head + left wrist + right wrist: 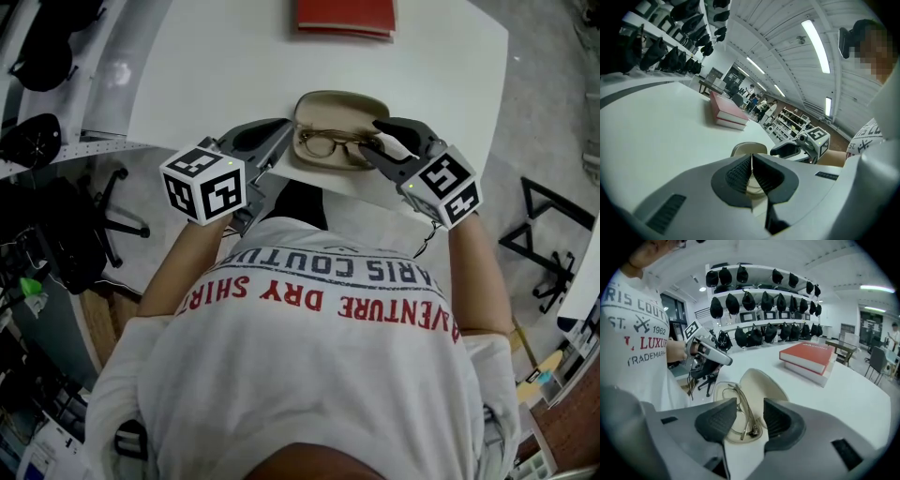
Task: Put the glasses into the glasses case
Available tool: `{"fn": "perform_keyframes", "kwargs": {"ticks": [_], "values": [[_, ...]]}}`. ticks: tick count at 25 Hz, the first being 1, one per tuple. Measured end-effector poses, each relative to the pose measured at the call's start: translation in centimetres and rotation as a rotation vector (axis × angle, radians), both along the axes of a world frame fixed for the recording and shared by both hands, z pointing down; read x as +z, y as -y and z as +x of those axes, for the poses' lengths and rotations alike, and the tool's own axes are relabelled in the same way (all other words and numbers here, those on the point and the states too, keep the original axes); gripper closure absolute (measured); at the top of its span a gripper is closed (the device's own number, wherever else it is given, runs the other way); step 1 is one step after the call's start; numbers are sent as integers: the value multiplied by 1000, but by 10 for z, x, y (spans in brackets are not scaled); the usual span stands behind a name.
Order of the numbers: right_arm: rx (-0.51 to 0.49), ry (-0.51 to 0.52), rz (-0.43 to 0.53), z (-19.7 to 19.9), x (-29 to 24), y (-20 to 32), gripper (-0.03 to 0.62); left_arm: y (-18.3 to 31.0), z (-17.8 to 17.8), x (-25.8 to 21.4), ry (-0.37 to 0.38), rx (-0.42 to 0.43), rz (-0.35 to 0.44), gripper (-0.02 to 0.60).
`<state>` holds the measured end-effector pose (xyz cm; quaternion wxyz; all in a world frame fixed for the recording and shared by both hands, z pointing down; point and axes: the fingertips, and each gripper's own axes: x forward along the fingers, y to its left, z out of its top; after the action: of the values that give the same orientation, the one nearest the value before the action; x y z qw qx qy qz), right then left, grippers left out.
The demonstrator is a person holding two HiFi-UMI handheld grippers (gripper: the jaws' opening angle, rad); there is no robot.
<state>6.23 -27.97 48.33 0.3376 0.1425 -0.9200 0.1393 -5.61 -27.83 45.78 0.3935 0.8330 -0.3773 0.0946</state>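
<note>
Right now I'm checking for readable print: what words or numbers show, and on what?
"RIS COUT", "ST.", "1962", "LUXUR", "TRADEMAR": white T-shirt, cut off.
"AVENTURE DRY SHIR": same shirt, upside down in head view.
Marker cubes: patterns only.
Red books: nothing legible.

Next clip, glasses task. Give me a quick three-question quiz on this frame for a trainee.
1. True or false: the glasses lie inside the open glasses case.
2. The right hand-held gripper's jaws are: A apart, gripping nothing; B shut on the glasses; C shut on a book.
3. What lies on the table beyond the case?
Key: 1 true; 2 A; 3 red books.
</note>
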Motion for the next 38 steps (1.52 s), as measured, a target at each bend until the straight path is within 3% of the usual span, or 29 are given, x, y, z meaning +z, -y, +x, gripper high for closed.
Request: {"fn": "perform_keyframes", "kwargs": {"ticks": [4,8,11,21,28,38], "values": [[189,134,2,4,-30,5,433,-8,7,-14,-8,15,33,552],[291,295,6,3,-73,-13,452,-22,19,-42,-29,37,88,552],[314,432,41,2,-113,-29,528,-31,27,-70,-51,59,148,552],[392,636,122,26,-199,-83,568,-79,54,-157,-135,127,336,552],[411,644,210,34,-226,-106,571,-98,73,-186,-153,179,407,552],[422,641,228,46,-233,-119,571,-109,88,-194,-154,201,430,552]]}}
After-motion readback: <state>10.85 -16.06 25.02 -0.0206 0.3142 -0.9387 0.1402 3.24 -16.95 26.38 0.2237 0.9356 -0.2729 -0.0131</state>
